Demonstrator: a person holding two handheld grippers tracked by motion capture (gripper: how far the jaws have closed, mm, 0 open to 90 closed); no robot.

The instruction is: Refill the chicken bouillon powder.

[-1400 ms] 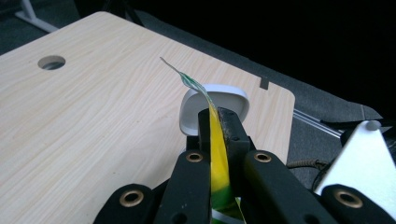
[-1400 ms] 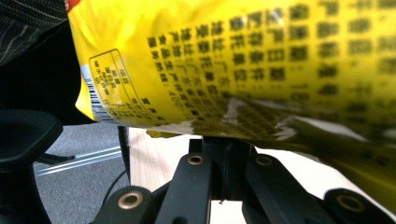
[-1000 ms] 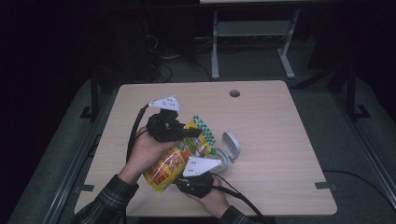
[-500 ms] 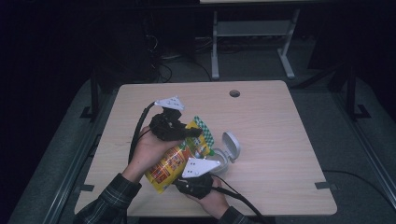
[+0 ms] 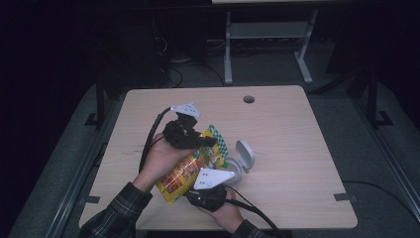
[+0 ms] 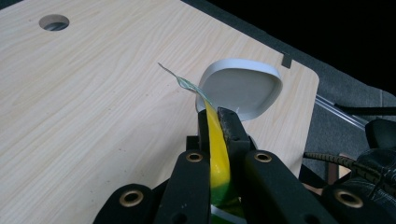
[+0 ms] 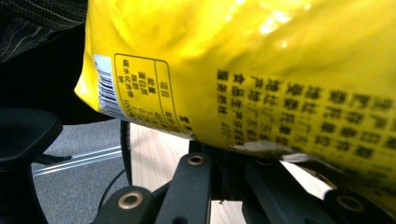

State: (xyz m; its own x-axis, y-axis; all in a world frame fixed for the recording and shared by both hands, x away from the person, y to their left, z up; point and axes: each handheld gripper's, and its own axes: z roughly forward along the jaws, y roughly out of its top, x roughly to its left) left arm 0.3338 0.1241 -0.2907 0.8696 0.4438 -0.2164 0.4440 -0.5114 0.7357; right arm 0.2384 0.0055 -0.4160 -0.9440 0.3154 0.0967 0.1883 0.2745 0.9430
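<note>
A yellow and red snack bag (image 5: 183, 171) is held tilted above the wooden table (image 5: 287, 129) between both hands. My left gripper (image 5: 210, 142) is shut on the bag's green-checked top edge; in the left gripper view the yellow film (image 6: 217, 154) is pinched between the closed jaws of that gripper (image 6: 217, 116). My right gripper (image 5: 200, 182) holds the bag's lower part. In the right gripper view the bag's printed back (image 7: 261, 79) hangs over the right gripper (image 7: 226, 149), whose jaws stand close together on the bag's seam.
A small white container with its flip lid open (image 5: 243, 157) stands on the table just right of the bag; its lid (image 6: 243, 88) rises right beyond the left jaws. A cable hole (image 5: 248, 99) lies near the far edge. Cables trail off the front.
My left gripper has drifted slightly right with the bag's top edge. The right gripper and the white container have stayed put.
</note>
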